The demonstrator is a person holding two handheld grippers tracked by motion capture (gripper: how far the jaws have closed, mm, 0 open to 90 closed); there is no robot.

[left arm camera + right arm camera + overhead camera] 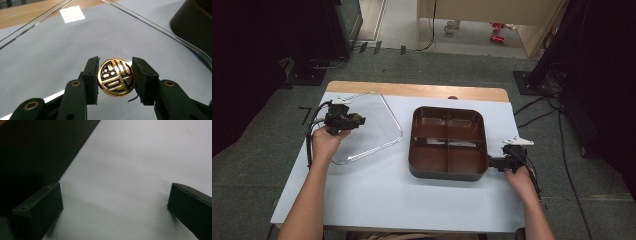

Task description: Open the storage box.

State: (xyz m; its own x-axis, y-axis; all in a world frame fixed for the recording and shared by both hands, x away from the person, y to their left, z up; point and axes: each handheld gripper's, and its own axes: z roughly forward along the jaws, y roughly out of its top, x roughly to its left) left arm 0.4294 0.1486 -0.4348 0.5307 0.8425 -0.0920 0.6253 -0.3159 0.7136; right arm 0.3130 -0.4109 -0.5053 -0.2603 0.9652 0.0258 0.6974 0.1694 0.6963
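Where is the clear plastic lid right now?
In the high view the clear plastic lid lies on the table's left side, left of the brown divided tray, its round gold knob clamped in the left gripper.

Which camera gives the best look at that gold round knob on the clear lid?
The left gripper view: the gold knob sits close up between the left hand-held gripper jaws, its black pattern readable. In the high view it is a tiny gold speck. The right gripper view looks at the white tabletop.
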